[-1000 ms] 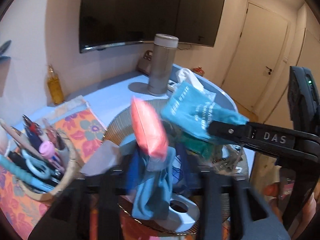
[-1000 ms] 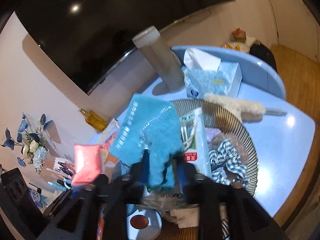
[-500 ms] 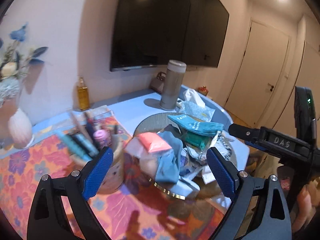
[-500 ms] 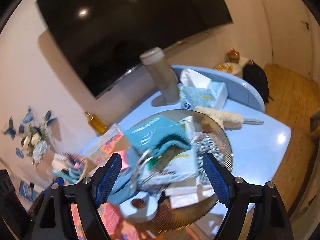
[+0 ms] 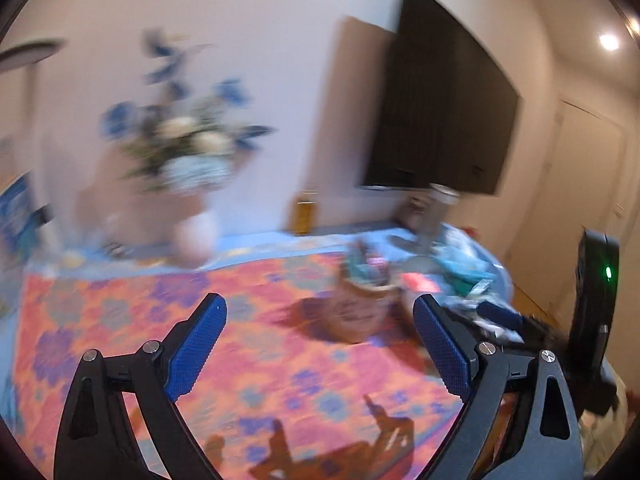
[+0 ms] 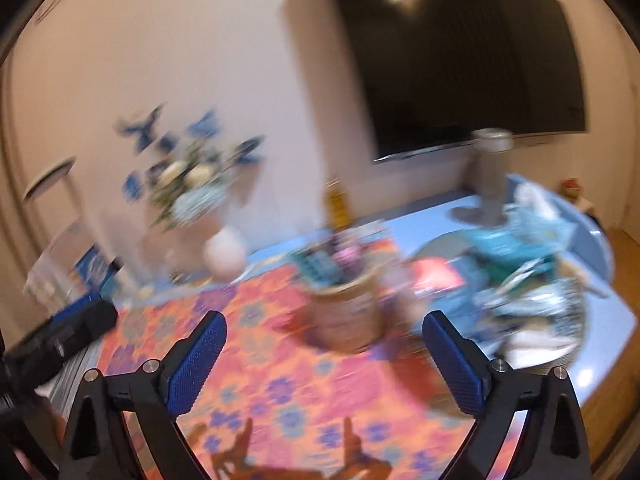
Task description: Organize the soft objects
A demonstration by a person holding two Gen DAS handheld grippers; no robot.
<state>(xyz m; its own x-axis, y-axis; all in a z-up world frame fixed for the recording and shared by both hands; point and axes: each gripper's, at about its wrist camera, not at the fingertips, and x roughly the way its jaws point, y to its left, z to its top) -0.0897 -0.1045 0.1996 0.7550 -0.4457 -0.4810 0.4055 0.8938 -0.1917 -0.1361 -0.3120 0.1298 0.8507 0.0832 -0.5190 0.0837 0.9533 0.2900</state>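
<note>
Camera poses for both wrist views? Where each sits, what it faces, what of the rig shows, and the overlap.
Left wrist: sits behind the open left gripper, angled down over the orange floral tablecloth; the right gripper's black body shows at its right edge.
Right wrist: sits behind the open right gripper, jaws just opened wider with nothing between, facing the same cloth; a black device shows at left.
Shared: woven pen basket, blue-flower vase, wall-mounted black TV, pile of soft items.
</note>
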